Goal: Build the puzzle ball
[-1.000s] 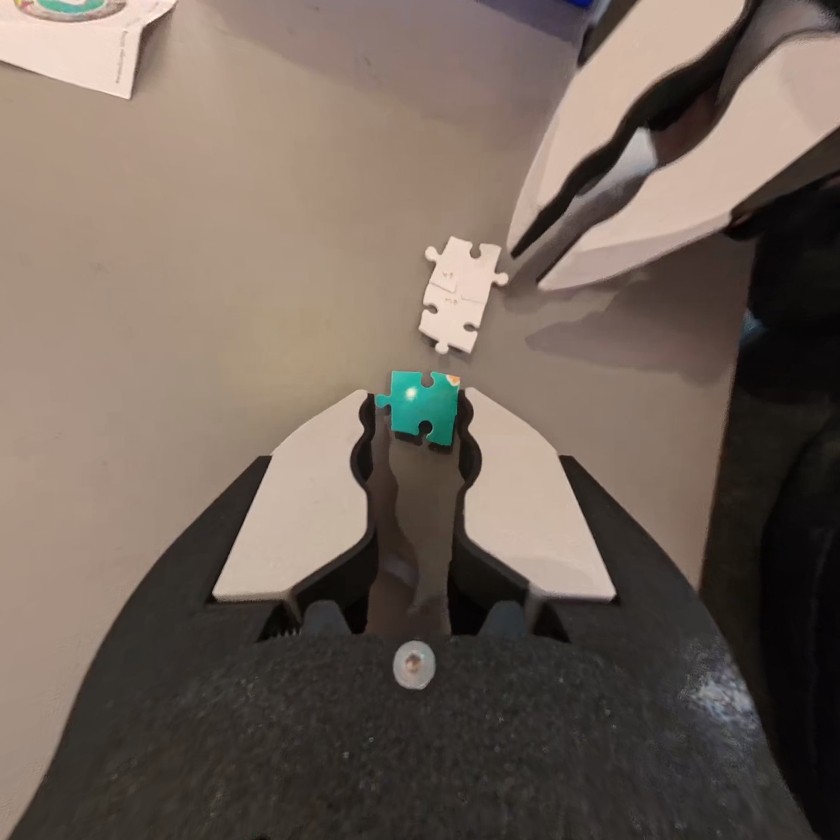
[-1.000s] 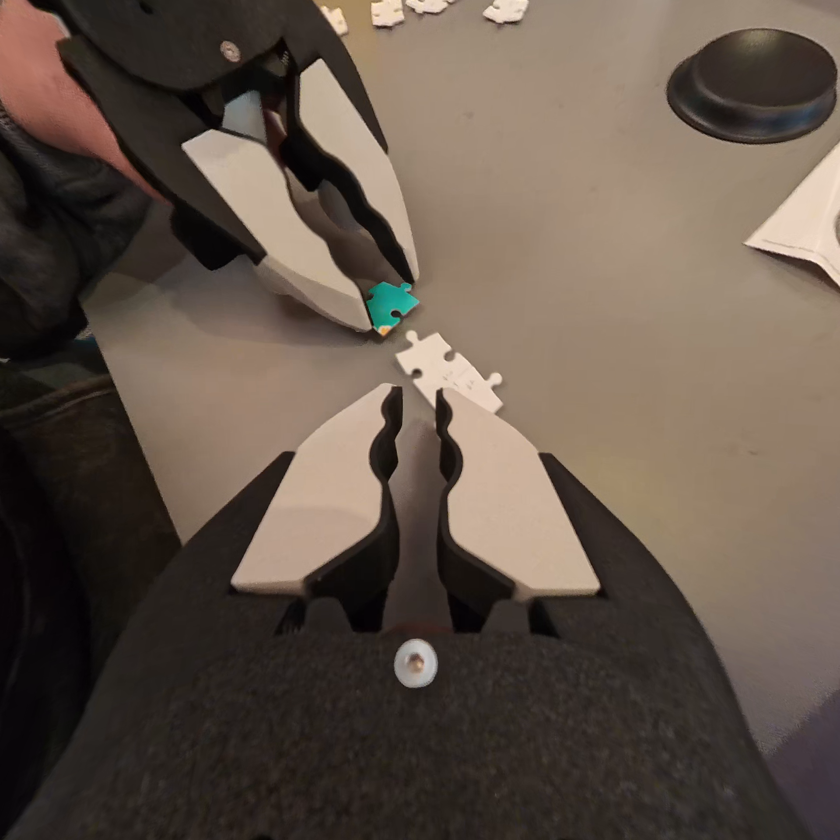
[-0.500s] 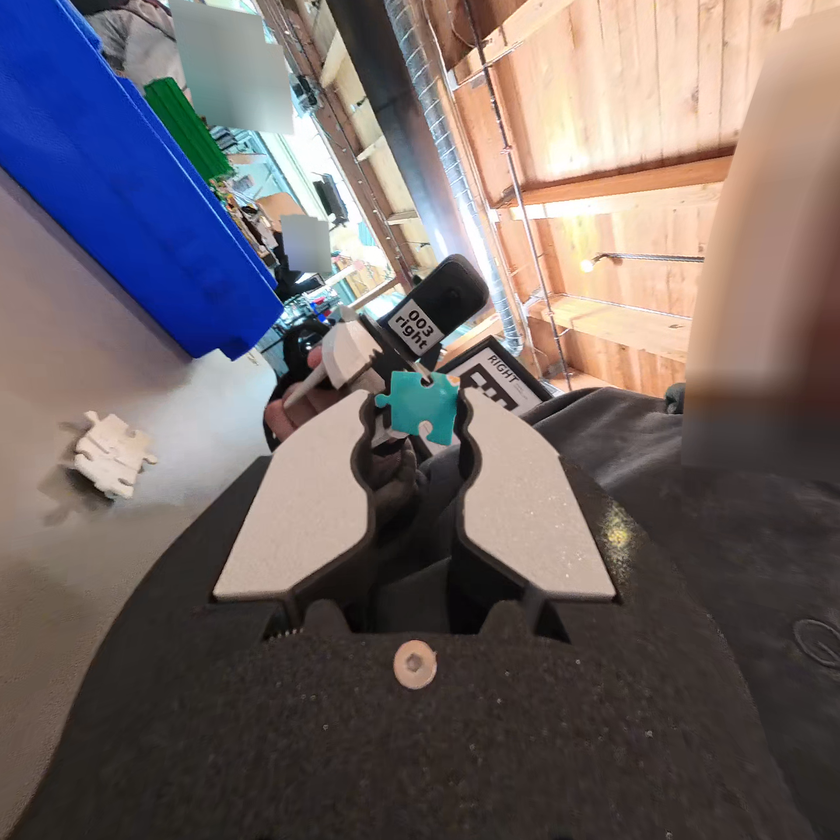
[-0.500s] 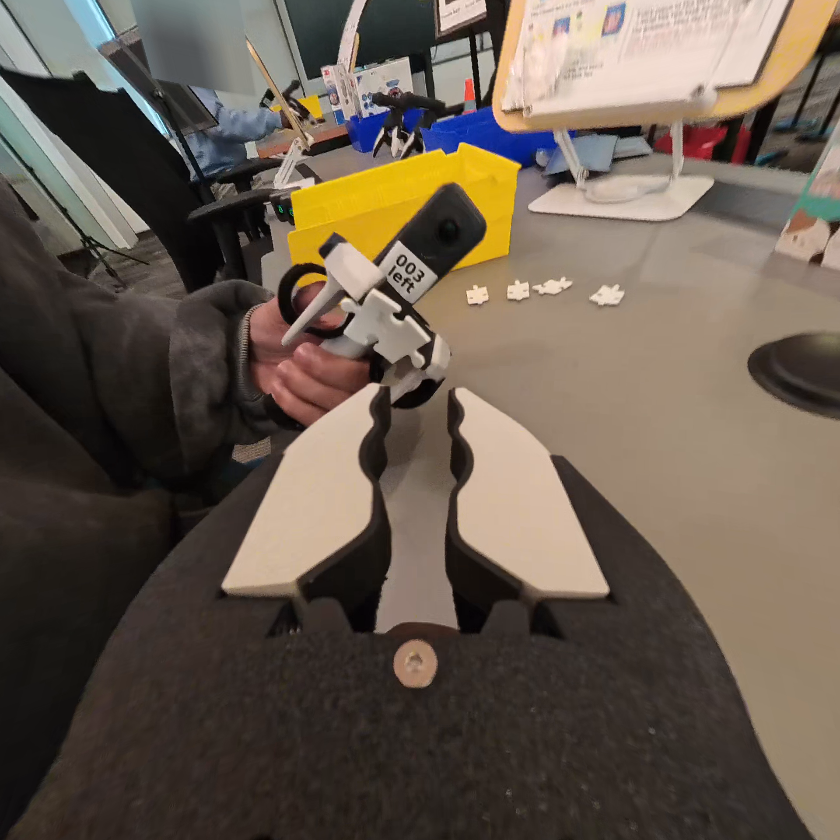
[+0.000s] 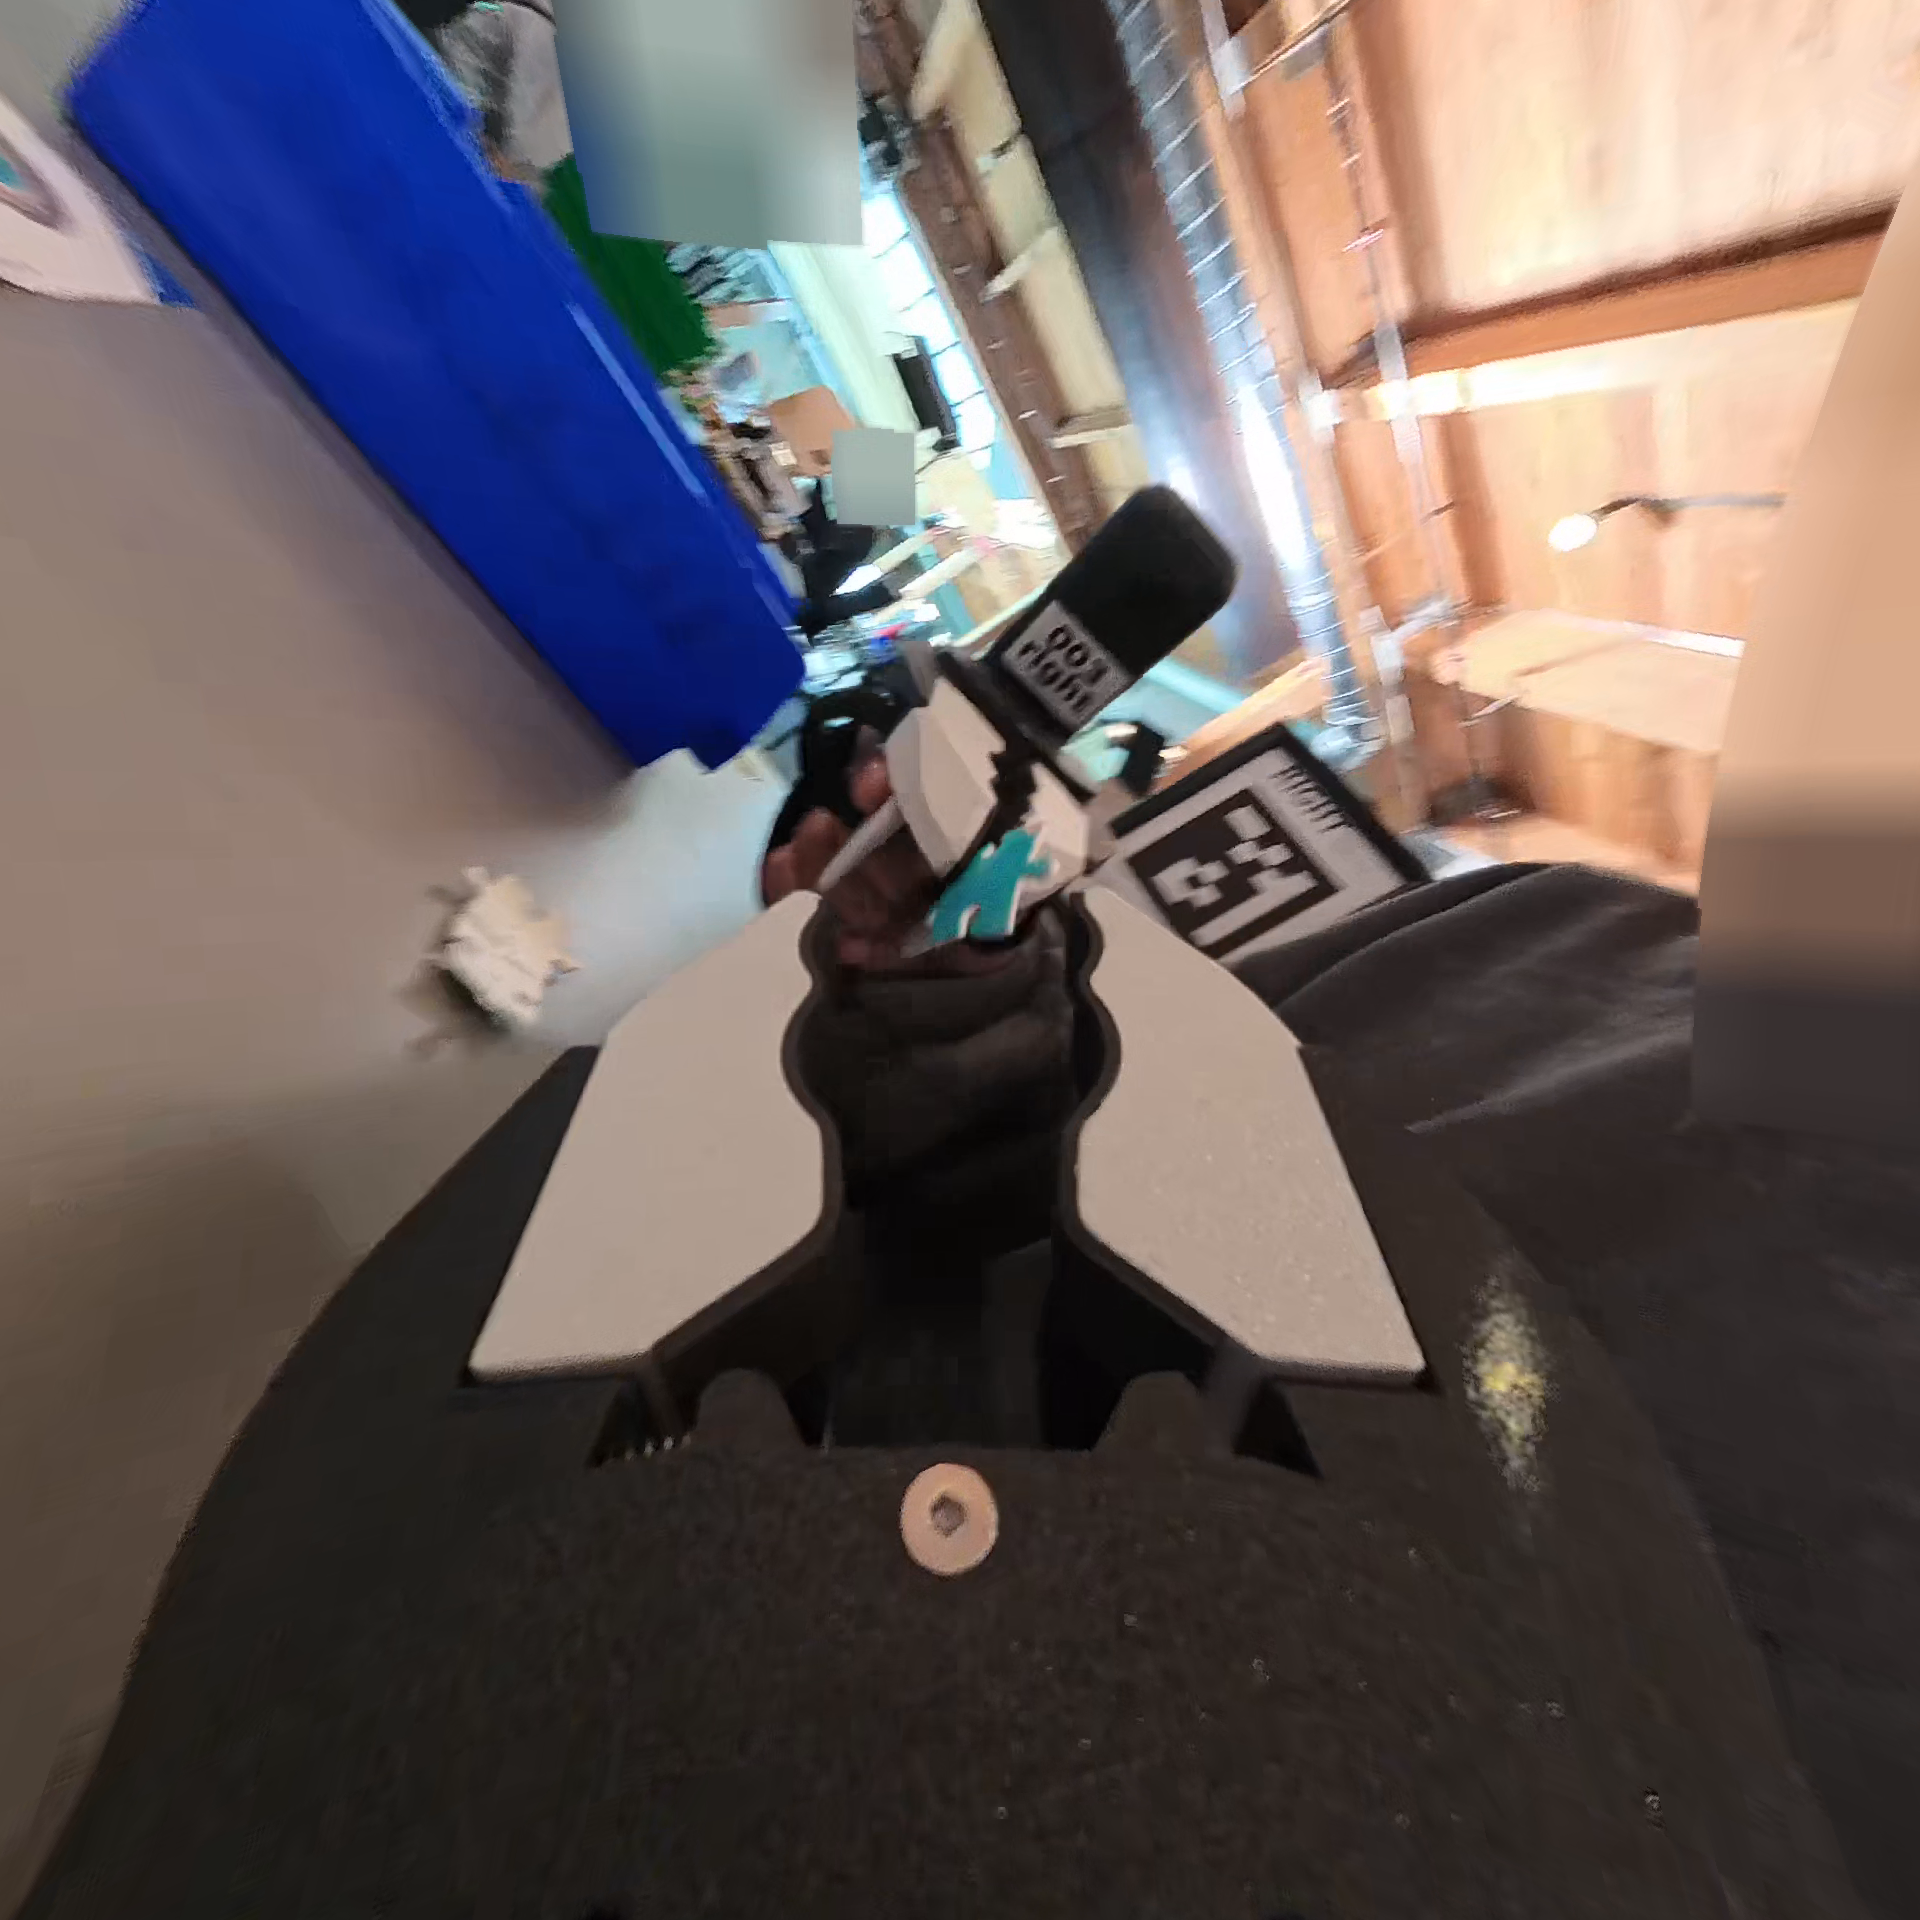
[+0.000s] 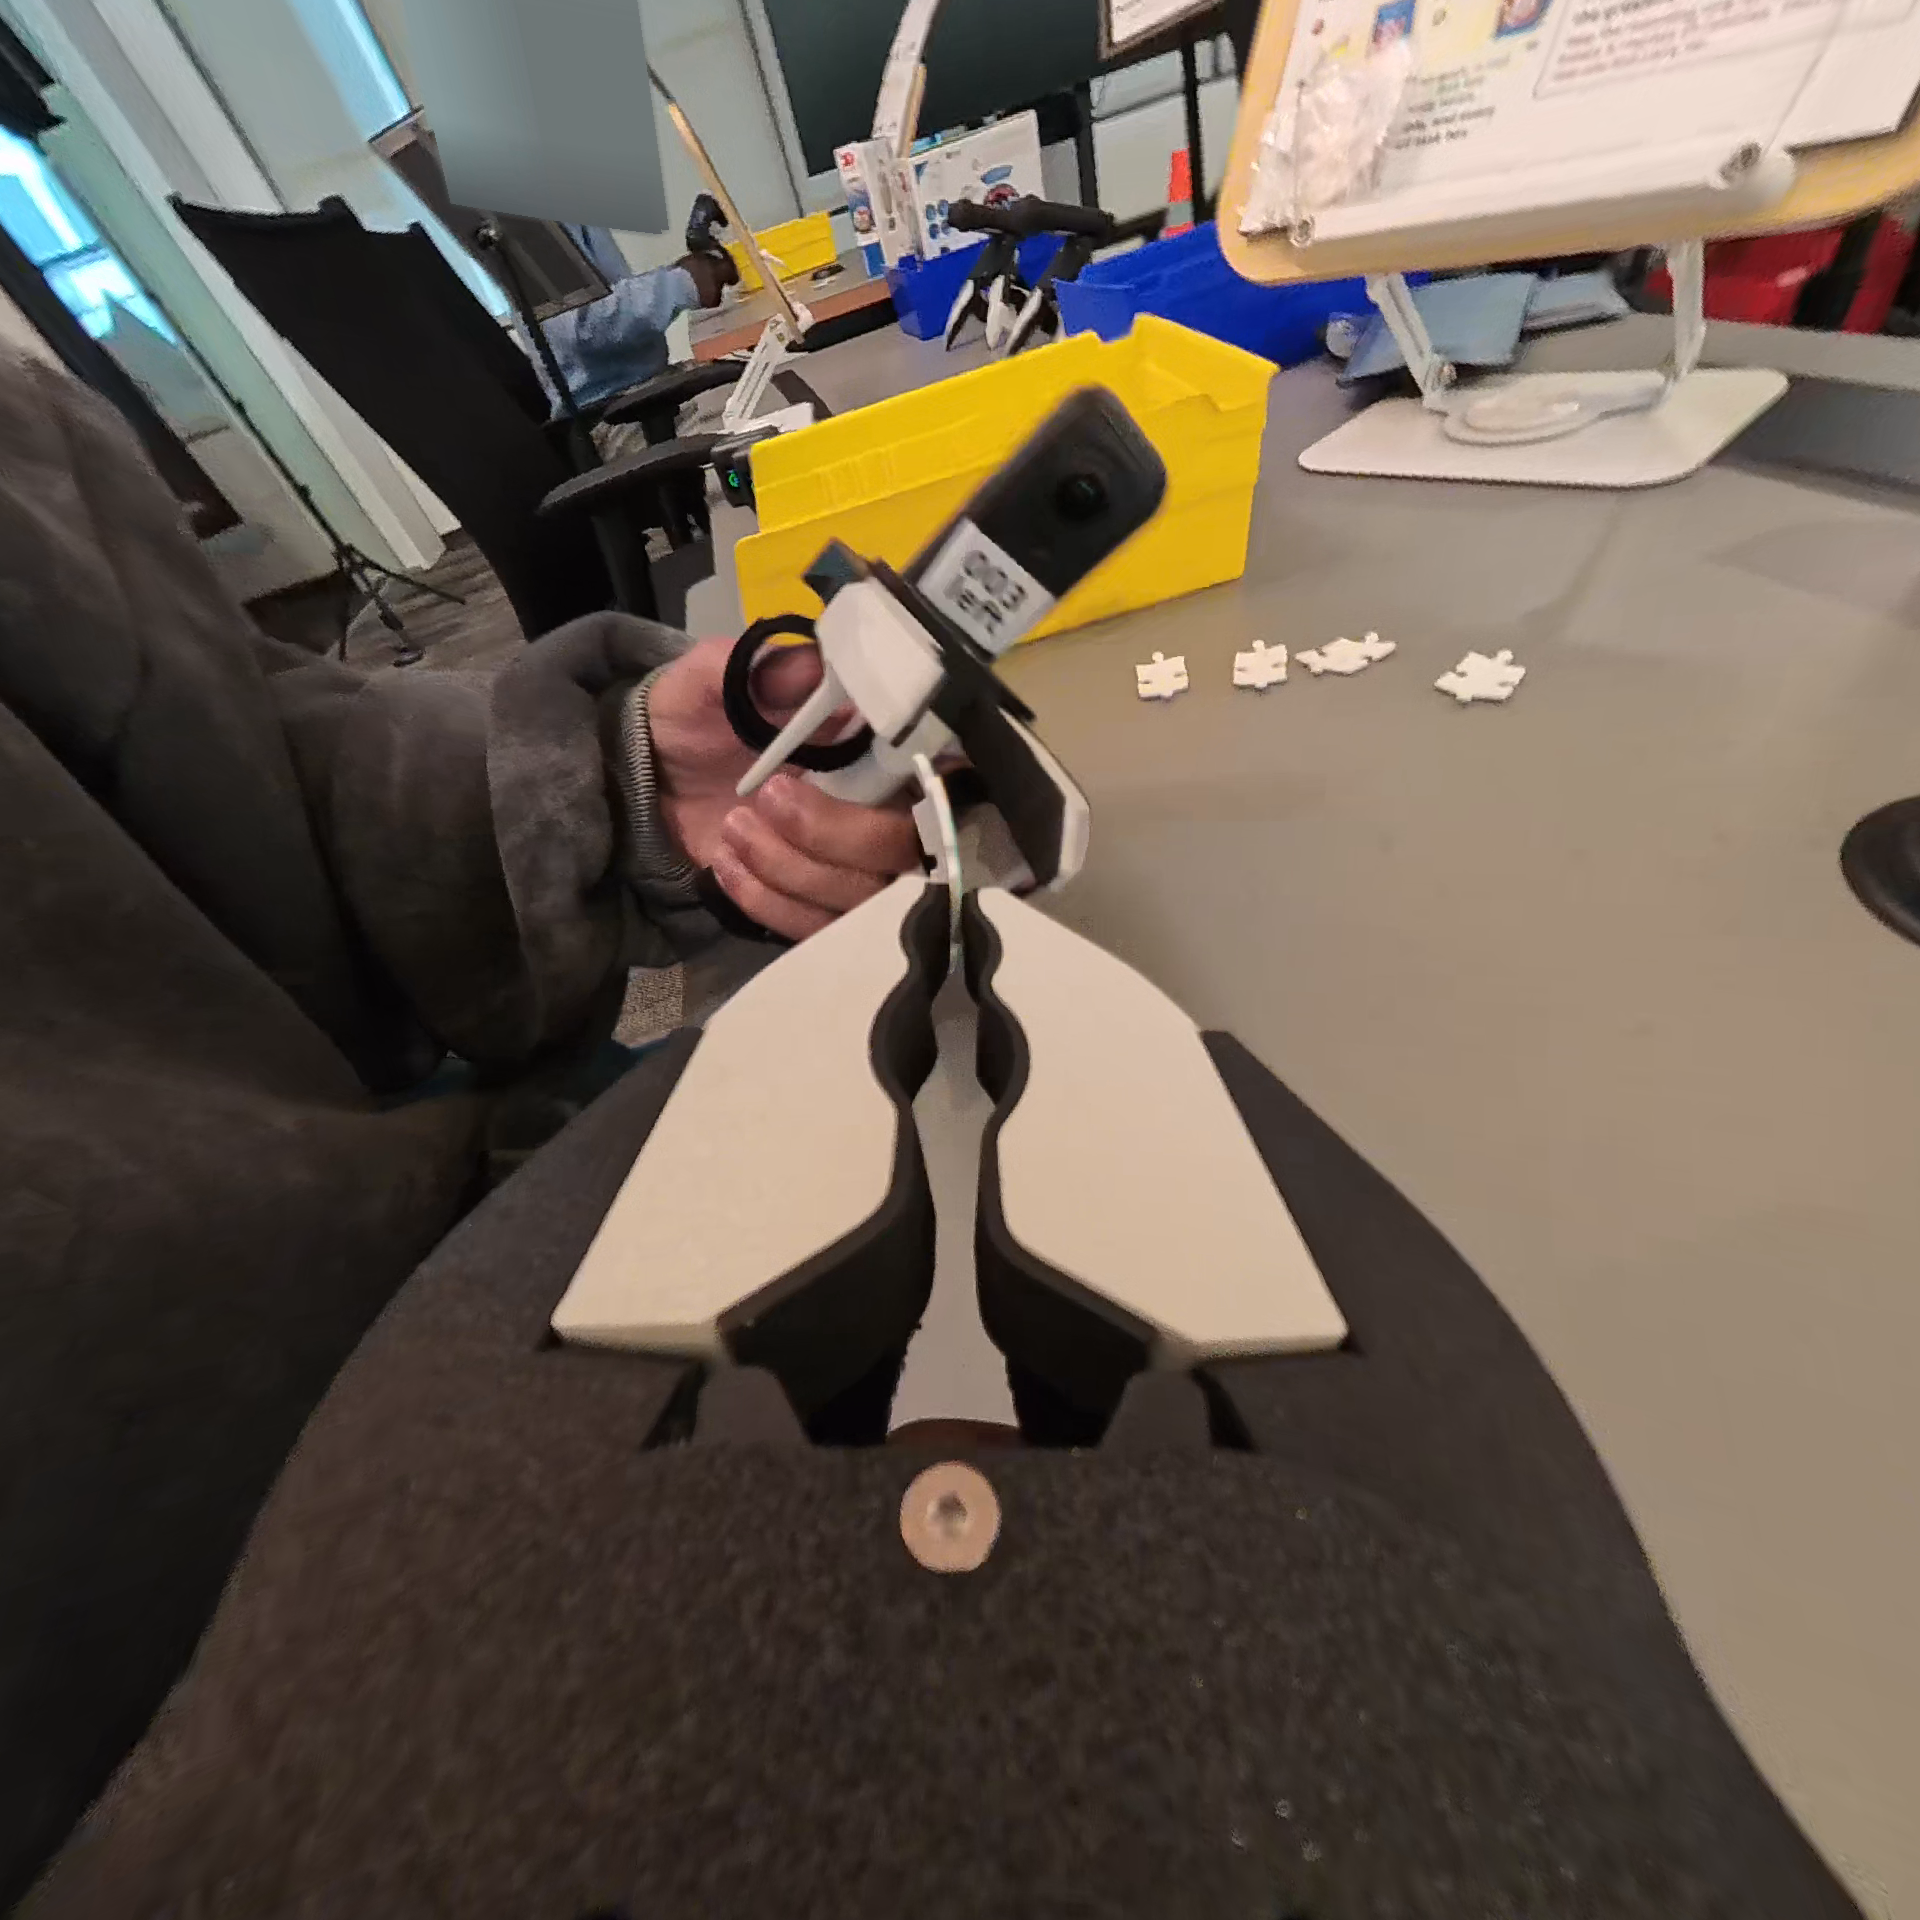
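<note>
Right hand-held gripper pinches the blurred teal puzzle piece edge-on; left hand-held gripper gapes wide.

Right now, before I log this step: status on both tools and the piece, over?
Left tool open. Right tool shut on teal puzzle piece, between left tool's fingers. White pieces on table, clear of both tools.
</note>
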A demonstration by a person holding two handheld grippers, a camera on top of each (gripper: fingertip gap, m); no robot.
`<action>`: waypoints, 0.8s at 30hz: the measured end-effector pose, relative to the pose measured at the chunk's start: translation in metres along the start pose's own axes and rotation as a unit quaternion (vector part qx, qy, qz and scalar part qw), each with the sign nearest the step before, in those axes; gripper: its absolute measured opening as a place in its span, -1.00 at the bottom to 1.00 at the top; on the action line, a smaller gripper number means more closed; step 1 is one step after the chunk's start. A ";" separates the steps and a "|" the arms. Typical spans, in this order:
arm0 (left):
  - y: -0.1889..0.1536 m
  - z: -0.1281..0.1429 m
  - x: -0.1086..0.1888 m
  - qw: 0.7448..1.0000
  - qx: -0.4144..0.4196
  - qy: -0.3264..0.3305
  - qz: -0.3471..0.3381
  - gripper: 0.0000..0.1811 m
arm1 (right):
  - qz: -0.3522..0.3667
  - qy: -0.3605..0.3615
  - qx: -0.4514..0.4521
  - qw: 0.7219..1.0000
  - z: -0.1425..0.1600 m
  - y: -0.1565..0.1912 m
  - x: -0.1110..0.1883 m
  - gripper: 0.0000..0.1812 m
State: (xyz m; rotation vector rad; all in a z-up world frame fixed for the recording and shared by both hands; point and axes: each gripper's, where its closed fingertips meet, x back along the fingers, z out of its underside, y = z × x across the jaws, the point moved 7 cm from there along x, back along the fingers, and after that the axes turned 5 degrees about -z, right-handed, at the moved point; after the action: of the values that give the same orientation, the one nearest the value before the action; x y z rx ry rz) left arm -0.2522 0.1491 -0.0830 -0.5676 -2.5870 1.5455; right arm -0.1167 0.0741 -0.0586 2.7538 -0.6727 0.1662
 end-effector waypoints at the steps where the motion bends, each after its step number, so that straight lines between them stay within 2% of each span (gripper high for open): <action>1: 0.001 -0.001 0.004 0.999 -0.022 0.005 -0.030 -0.54 | 0.006 0.001 -0.017 1.000 0.002 -0.003 0.001 -0.97; 6: 0.000 0.002 0.010 0.985 -0.111 0.032 -0.128 -0.54 | 0.001 -0.031 -0.125 0.992 0.012 -0.016 0.004 -0.98; 11: 0.002 0.013 -0.004 0.968 -0.168 0.067 -0.172 -0.60 | -0.034 -0.056 -0.207 0.976 0.026 -0.015 -0.003 -0.98; 13: 0.002 0.016 -0.008 0.966 -0.176 0.076 -0.172 -0.64 | -0.036 -0.057 -0.210 0.975 0.031 -0.012 -0.006 -0.97; 17: 0.001 0.020 -0.011 0.964 -0.186 0.092 -0.165 -0.97 | -0.032 -0.046 -0.202 0.978 0.036 -0.007 -0.011 -0.97; 24: 0.007 0.021 -0.008 0.960 -0.170 0.119 -0.187 -0.98 | -0.016 0.018 -0.167 0.986 0.045 -0.007 -0.012 -0.96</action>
State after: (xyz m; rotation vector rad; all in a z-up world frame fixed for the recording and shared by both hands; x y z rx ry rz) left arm -0.2477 0.1320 -0.0986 -0.2415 -2.5873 0.8700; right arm -0.1223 0.0716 -0.1054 2.4325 -0.5864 0.0852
